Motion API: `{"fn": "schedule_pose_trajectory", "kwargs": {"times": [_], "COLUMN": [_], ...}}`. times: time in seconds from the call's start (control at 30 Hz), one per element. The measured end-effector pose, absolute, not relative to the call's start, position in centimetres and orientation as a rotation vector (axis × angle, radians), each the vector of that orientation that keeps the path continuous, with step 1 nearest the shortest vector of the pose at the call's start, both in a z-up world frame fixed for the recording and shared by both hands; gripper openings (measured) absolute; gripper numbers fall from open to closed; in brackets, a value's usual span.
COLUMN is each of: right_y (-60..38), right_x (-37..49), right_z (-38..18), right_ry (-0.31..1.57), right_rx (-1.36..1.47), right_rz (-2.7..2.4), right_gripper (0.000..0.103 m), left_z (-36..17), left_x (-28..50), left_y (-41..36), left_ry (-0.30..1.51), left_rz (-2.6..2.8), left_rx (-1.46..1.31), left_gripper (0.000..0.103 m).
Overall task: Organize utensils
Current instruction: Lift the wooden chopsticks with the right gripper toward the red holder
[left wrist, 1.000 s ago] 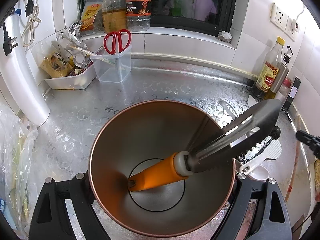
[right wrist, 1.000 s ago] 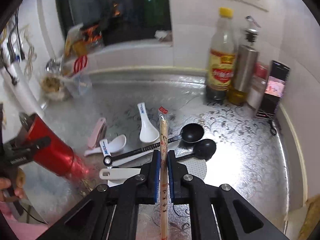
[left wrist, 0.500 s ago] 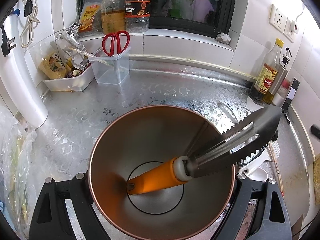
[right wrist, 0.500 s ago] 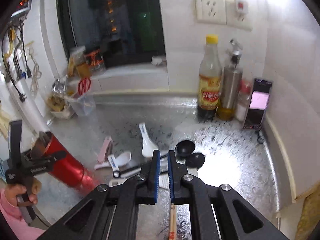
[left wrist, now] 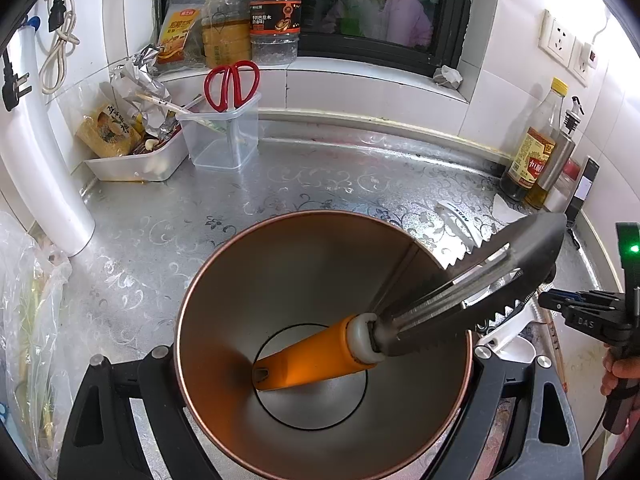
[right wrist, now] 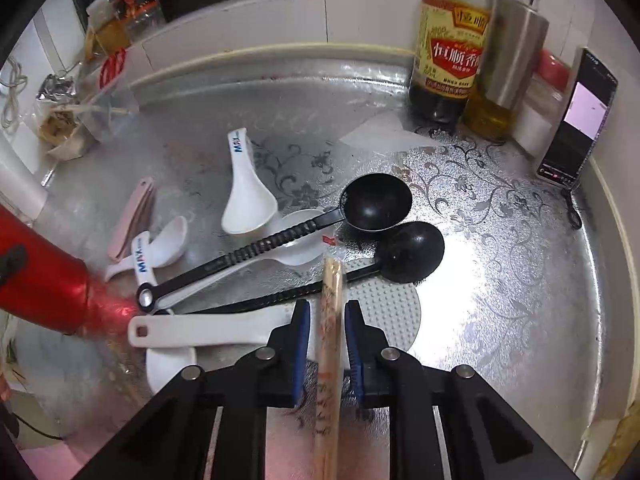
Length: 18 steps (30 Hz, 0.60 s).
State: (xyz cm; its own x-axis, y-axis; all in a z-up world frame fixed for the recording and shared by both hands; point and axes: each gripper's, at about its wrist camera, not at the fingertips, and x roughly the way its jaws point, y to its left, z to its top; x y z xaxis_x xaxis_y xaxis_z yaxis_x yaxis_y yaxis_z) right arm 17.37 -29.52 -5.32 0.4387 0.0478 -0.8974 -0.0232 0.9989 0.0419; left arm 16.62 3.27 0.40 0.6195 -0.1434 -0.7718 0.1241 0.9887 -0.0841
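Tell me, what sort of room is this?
Most likely a home kitchen: a silver floral-patterned worktop strewn with white ceramic soup spoons and black plastic ladles, a dark vinegar bottle with a yellow label against the tiled wall, and red-handled scissors by the window.

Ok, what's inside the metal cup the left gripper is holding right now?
One tool: a peeler, its orange handle resting on the cup's floor, its grey serrated head sticking out over the rim on the right. The rest of the floor shows bare; only the patch under the handle is hidden.
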Motion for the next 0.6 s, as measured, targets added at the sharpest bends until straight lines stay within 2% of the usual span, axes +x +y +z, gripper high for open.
{"fn": "schedule_pose_trajectory", "kwargs": {"times": [0.13,0.2,0.23,0.37,0.6], "right_y": [-29.6,-29.8,-29.9,-30.4,-29.6], "right_x": [17.9,18.1,18.2,18.1,15.8], "right_z": [-5.9,-6.1,-6.1,-5.7,-1.5], "right_ry": [1.139,1.138,1.137,1.115,0.993], "right_rx": [0.048,0.053,0.057,0.091,0.072], "right_rz": [0.049,0.05,0.046,0.048,0.054], "right_gripper": [0.021,0.018,0.011,0.012,0.012], "left_z": [0.3,0.3,0.2,0.1,0.0], "left_x": [16.7,16.7,16.7,16.7,16.8], "left_y": [3.2,3.2,3.2,3.1,3.1], "left_ry": [0.892,0.893,0.894,0.896,0.898], "left_rz": [-0.153,-0.152,-0.152,-0.151,-0.152], "left_rx": [-0.02,-0.021,-0.02,-0.017,-0.013], "left_gripper": [0.091,0.091,0.091,0.091,0.091]}}
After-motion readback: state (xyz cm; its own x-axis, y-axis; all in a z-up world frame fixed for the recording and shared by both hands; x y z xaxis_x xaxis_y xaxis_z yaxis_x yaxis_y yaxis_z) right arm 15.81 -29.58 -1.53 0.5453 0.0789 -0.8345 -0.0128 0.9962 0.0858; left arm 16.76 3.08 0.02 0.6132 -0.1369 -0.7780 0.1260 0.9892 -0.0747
